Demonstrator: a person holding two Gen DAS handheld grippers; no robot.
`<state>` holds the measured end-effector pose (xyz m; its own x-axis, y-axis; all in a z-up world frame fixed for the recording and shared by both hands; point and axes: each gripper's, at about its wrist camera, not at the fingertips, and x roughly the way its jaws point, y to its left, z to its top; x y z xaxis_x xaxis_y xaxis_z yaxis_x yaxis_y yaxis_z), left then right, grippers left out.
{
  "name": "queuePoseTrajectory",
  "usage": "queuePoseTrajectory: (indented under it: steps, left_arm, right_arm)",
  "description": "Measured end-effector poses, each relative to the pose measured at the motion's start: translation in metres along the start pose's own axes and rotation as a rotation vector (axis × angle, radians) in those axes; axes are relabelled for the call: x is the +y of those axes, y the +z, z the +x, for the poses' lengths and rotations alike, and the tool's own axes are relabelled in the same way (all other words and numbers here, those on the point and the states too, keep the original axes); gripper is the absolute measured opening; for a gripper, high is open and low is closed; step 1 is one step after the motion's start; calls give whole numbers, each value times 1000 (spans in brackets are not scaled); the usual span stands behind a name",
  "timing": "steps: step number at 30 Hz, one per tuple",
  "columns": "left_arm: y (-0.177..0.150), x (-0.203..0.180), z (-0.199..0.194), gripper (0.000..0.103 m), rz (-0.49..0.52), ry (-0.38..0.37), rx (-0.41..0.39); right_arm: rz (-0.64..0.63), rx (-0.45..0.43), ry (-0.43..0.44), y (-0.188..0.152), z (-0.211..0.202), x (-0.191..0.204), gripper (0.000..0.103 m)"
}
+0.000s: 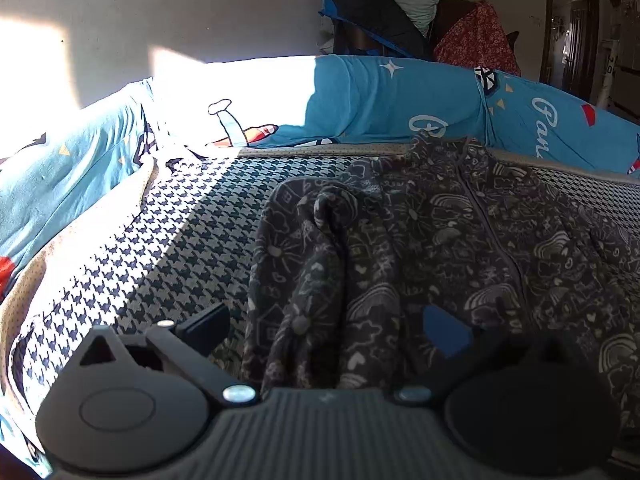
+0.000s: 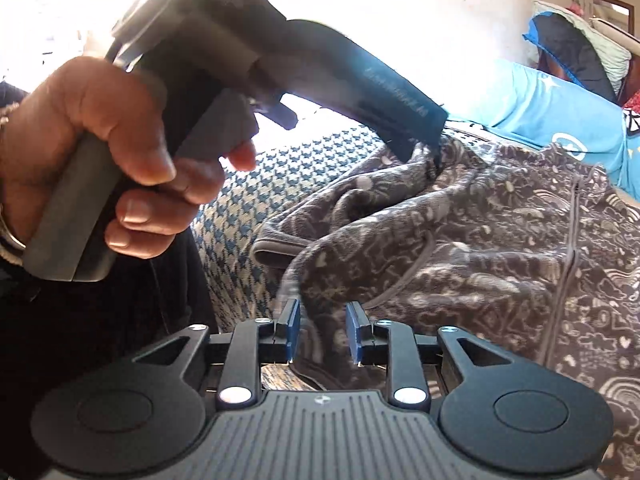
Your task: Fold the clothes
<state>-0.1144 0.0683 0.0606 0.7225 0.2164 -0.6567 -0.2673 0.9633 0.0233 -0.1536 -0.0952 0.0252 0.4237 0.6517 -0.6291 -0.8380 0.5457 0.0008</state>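
A dark grey jacket [image 1: 460,240] with a pale doodle print and a front zip lies spread on the houndstooth bed cover [image 1: 160,248]. One sleeve is folded in over its body as a raised ridge. My left gripper [image 1: 326,330] hovers low over that sleeve with its jaws wide open and the ridge running between them. In the right wrist view a hand [image 2: 100,152] holds the left gripper [image 2: 428,140], whose tip sits at a bunched peak of the jacket [image 2: 480,248]. My right gripper [image 2: 324,332] stands open over the jacket's near edge; the fabric there is blurred, with no pad pressing on it.
A blue printed quilt [image 1: 400,96] is bunched along the far side of the bed against the wall. Strong sunlight falls on the left of the bed. Behind it stands a pile with a dark blue item [image 1: 376,16] and red floral cloth [image 1: 476,40]; a doorway [image 1: 572,36] is at the far right.
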Motion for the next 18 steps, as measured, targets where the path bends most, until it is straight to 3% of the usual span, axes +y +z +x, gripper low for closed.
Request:
queuePoseTrajectory:
  steps: [12, 18]
  left_arm:
    - [16, -48, 42, 103, 103, -120, 83]
    - [29, -62, 65, 103, 137, -94, 90]
  right_arm:
    - [146, 25, -159, 10, -35, -110, 30]
    - [275, 3, -253, 8, -44, -172, 30]
